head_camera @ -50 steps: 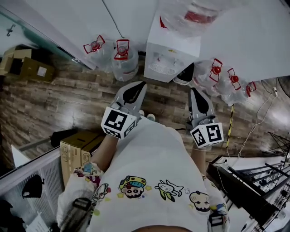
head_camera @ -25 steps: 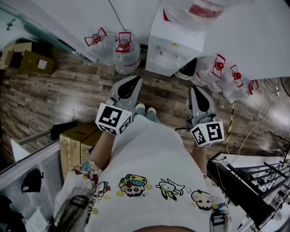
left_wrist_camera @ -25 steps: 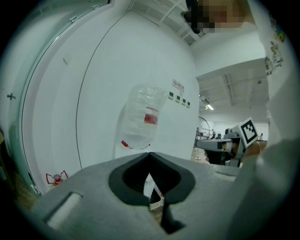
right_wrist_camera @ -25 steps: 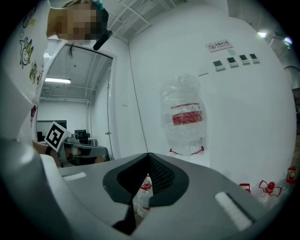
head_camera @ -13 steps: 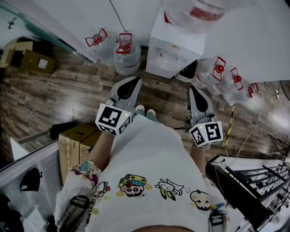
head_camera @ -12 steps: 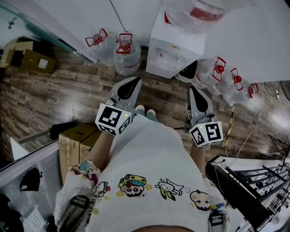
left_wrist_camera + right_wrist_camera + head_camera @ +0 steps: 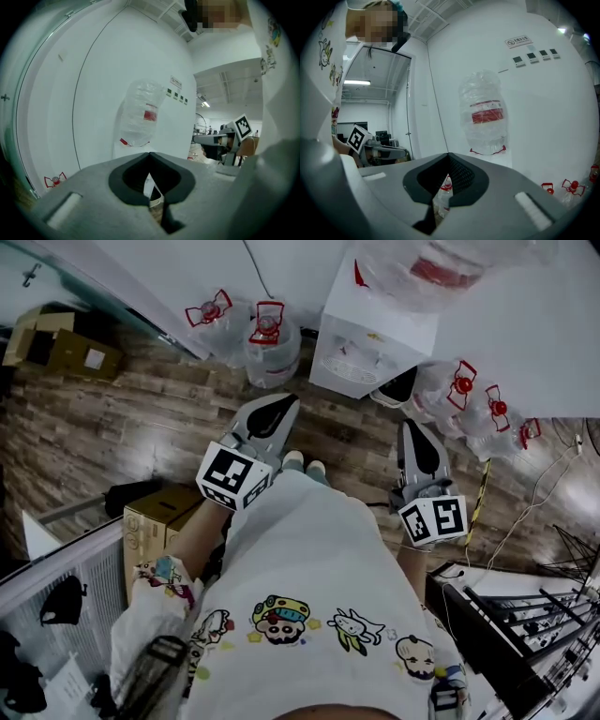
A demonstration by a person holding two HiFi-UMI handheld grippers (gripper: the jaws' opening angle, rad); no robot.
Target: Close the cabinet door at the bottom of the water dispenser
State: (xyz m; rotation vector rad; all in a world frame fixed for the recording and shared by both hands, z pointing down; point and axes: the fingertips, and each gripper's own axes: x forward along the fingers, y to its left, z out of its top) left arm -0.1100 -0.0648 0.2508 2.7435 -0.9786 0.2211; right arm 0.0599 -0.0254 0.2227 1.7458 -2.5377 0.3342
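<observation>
Hardly anything moves: the left hand-held gripper (image 7: 286, 407) and right hand-held gripper (image 7: 412, 432) stay shut and empty, away from the water dispenser (image 7: 384, 329); its bottom door is hidden.

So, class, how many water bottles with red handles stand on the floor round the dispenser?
5. Two bottles stand left of the water dispenser, one farther off, one beside it. Three cluster on its right. More may be hidden.
</observation>
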